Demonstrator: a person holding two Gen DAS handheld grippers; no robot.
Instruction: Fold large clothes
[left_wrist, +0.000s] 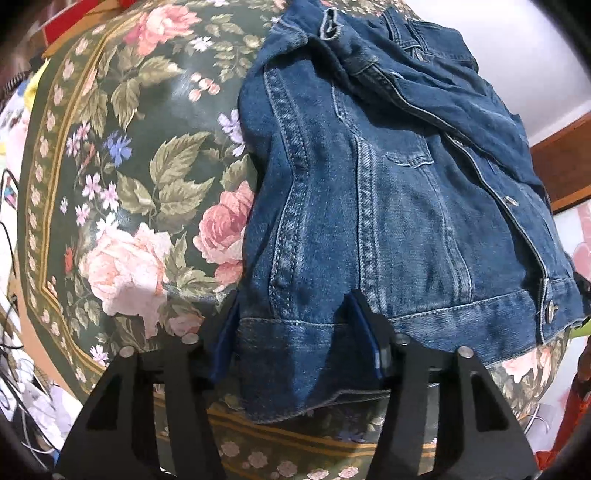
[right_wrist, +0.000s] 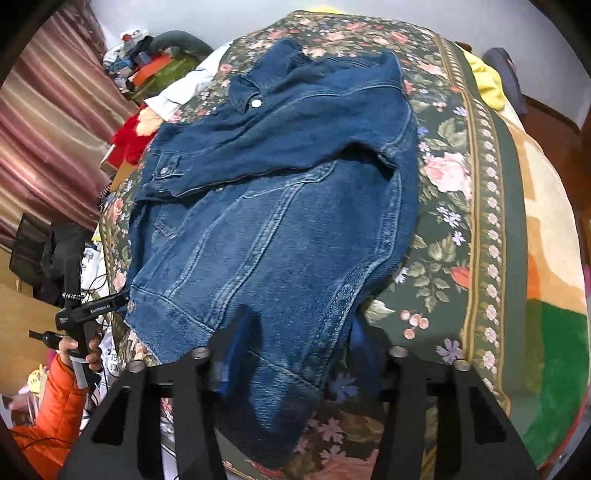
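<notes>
At bottom centre of each wrist view, the left gripper (left_wrist: 295, 325) and right gripper (right_wrist: 299, 339) stand part-open, fingers astride the denim jacket (left_wrist: 388, 206) hem; whether they pinch, I cannot tell. The jacket spreads beyond over the floral bedspread (left_wrist: 129, 166).

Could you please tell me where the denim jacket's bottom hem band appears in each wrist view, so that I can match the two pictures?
Left wrist view: the hem band runs across the lower centre, its left corner between the left gripper fingers.
Right wrist view: the hem band slants from lower left to bottom centre, its near end between the right gripper fingers.
Shared landmark: the floral bedspread under the jacket.
</notes>
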